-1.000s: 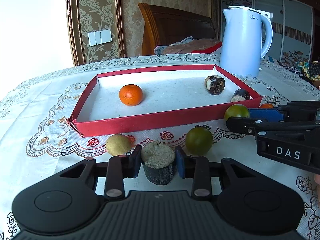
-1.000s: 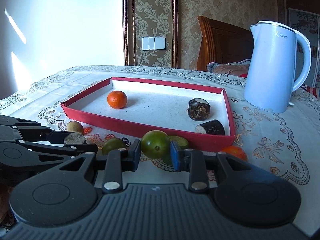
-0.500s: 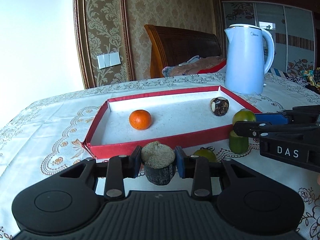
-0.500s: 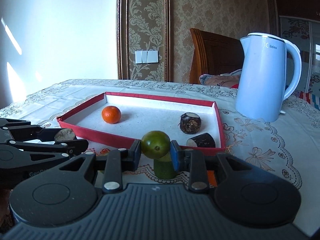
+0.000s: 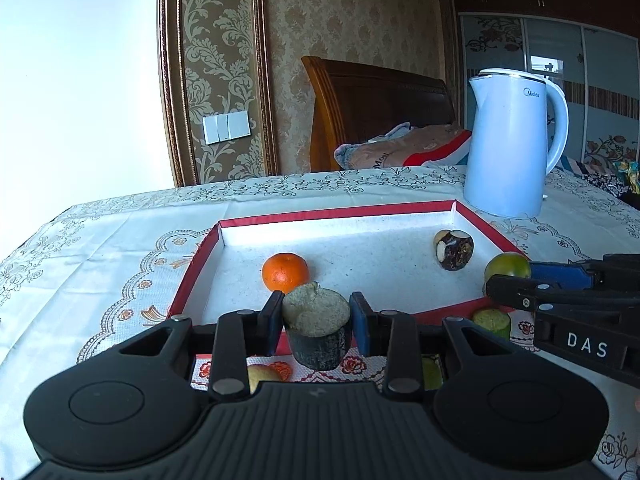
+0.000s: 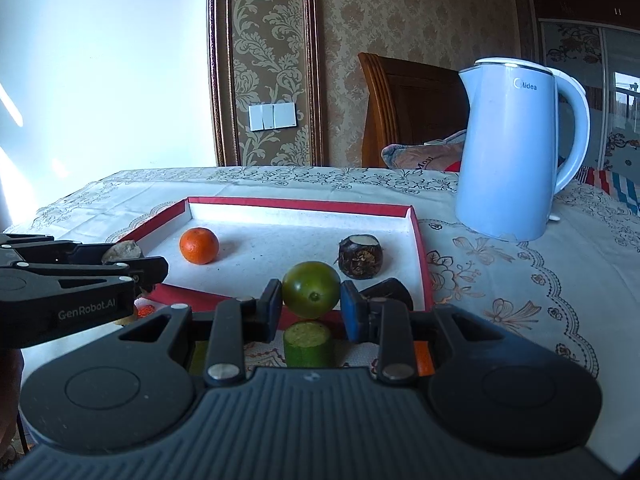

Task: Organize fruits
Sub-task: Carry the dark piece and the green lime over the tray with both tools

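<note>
Both loads hang at the red tray's (image 6: 423,248) near edge: left gripper (image 5: 316,320) clamps a dark cut stub (image 5: 317,330), right gripper (image 6: 310,305) a green citrus (image 6: 311,290). Next, carry them over the rim and release inside.

A pale blue kettle (image 5: 512,148) stands upright near the counter's (image 5: 100,240) far right corner, on a white lace-patterned cloth (image 6: 520,280). Beyond the far edge are a wooden headboard (image 5: 372,100), bundled bedding (image 5: 404,148), a wall switch (image 5: 226,129) and patterned wallpaper (image 6: 400,12).
</note>
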A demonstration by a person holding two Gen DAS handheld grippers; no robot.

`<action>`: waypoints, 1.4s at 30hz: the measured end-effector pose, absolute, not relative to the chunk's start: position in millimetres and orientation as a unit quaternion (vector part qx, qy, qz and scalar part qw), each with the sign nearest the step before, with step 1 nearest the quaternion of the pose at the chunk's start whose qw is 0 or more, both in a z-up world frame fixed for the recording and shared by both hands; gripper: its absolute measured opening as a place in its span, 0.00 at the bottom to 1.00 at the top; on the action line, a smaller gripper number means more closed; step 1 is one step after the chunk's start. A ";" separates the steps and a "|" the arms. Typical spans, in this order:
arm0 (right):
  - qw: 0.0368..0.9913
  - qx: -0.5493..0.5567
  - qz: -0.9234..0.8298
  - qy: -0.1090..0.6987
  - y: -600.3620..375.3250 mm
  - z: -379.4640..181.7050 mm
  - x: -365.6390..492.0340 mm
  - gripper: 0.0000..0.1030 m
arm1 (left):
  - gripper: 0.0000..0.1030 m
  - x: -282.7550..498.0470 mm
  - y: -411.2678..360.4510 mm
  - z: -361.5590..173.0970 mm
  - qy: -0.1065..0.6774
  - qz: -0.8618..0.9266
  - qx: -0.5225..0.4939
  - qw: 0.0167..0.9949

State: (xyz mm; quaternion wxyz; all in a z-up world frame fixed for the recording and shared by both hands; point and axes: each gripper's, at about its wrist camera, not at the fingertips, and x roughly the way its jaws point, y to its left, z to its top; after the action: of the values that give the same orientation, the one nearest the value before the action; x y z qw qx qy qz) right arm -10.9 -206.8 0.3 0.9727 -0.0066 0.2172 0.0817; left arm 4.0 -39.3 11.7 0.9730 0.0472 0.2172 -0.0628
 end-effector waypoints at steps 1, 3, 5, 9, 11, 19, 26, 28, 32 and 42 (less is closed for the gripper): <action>0.972 -0.005 0.081 0.221 -207.1 0.4 -8.2 0.28 | 0.33 6.1 -38.6 12.1 0.218 -0.062 0.044 0.973; 0.972 -0.001 0.076 0.224 -207.5 0.8 -2.3 0.28 | 0.33 11.2 -37.8 12.8 0.222 -0.058 0.040 0.972; 0.971 -0.001 0.072 0.226 -207.7 1.2 2.3 0.28 | 0.33 16.0 -36.3 13.0 0.227 -0.057 0.035 0.972; 0.971 0.000 0.065 0.228 -208.3 2.7 11.3 0.28 | 0.33 25.5 -34.1 13.3 0.237 -0.051 0.025 0.970; 0.971 -0.001 0.061 0.229 -208.2 3.6 16.7 0.28 | 0.33 29.1 -33.3 13.2 0.240 -0.047 0.023 0.969; 0.972 -0.008 0.047 0.231 -206.5 7.0 40.5 0.28 | 0.33 44.1 -36.2 15.6 0.239 -0.037 0.024 0.970; 0.971 -0.013 0.030 0.238 -204.2 5.0 68.1 0.28 | 0.33 64.5 -37.6 19.7 0.233 -0.031 0.023 0.972; 0.971 -0.013 0.026 0.238 -202.8 5.0 76.3 0.28 | 0.33 71.9 -37.5 21.2 0.235 -0.029 0.022 0.971; 0.970 -0.016 0.019 0.242 -199.5 3.5 93.4 0.28 | 0.33 87.5 -37.3 20.6 0.241 -0.023 0.021 0.970; 0.969 -0.021 0.018 0.245 -189.7 -0.8 120.8 0.28 | 0.33 114.4 -36.0 16.4 0.253 -0.009 0.020 0.967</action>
State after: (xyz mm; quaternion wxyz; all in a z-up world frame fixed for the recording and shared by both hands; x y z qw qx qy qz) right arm 120.8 -189.7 -0.8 0.9691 -0.0205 0.2451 0.0176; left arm 114.4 -36.0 16.4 0.9673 0.0200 0.2527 -0.0086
